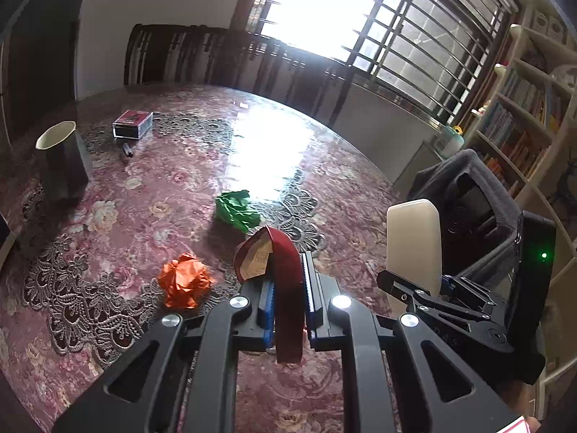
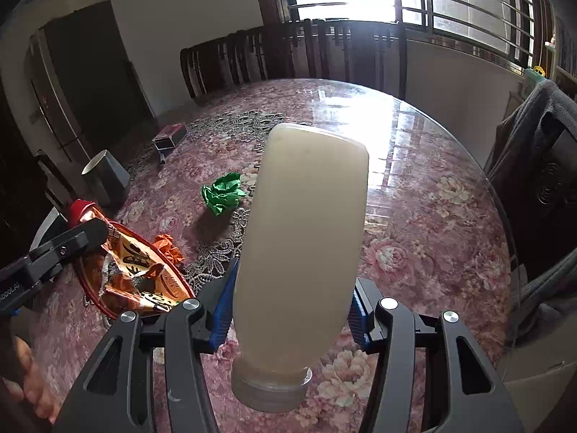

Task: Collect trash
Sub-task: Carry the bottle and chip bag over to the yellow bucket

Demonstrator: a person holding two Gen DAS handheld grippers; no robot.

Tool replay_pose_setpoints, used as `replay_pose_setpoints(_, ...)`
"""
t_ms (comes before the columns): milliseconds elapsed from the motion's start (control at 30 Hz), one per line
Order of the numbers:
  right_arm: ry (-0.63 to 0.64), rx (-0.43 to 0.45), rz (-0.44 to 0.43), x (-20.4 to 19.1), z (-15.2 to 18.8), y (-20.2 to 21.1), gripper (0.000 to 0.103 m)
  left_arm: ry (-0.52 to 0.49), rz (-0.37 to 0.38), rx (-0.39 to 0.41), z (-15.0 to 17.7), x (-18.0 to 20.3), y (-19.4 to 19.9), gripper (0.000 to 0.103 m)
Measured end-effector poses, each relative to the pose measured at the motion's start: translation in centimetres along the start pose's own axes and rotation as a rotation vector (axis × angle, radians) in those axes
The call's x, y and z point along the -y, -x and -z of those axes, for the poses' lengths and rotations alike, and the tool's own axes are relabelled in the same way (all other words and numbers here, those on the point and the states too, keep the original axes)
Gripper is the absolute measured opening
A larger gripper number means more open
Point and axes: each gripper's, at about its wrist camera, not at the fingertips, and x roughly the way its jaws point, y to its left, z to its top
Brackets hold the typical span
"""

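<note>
With my left gripper point(image 1: 288, 285) clamped on the red crumpled snack wrapper point(image 1: 277, 263) and my right gripper point(image 2: 292, 310) on the cloudy plastic bottle point(image 2: 303, 238), both pieces are lifted; next I judge they need carrying to a bin, unseen here.

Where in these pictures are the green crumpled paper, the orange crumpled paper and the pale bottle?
green crumpled paper point(image 1: 236, 209), left wrist view, middle of the wad.
orange crumpled paper point(image 1: 184, 279), left wrist view, centre of the ball.
pale bottle point(image 2: 303, 252), right wrist view, mid-body, above the cap.
</note>
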Motion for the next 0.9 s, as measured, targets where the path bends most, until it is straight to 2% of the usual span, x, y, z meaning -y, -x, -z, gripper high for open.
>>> replay_pose_setpoints(133, -0.048, 0.030, 0.025, 2.2, 1.7, 3.5, 0.052, -0.069, 0.064, -0.037, 1.1, 3.6, -0.5, 0.014)
replay_pose_setpoints(300, -0.109, 0.062, 0.082, 6.0, 4.6, 8.4, 0.052, -0.171, 0.178, -0.079, 3.2, 10.3, -0.9, 0.014)
replay_pose_setpoints(533, -0.221, 0.092, 0.239, 13.0, 11.6, 16.8, 0.052, -0.330, 0.342, -0.160, 8.2, 21.3, -1.1, 0.014)
replay_pose_setpoints(733, -0.325, 0.013, 0.355, 19.1, 20.4, 21.9, 0.052, -0.390, 0.414, -0.223, 14.6, 29.3, -0.7, 0.014)
replay_pose_setpoints(900, -0.377, -0.106, 0.396, 22.8, 27.9, 22.9, 0.052, -0.403, 0.421, -0.275, 19.9, 33.7, -0.4, 0.014)
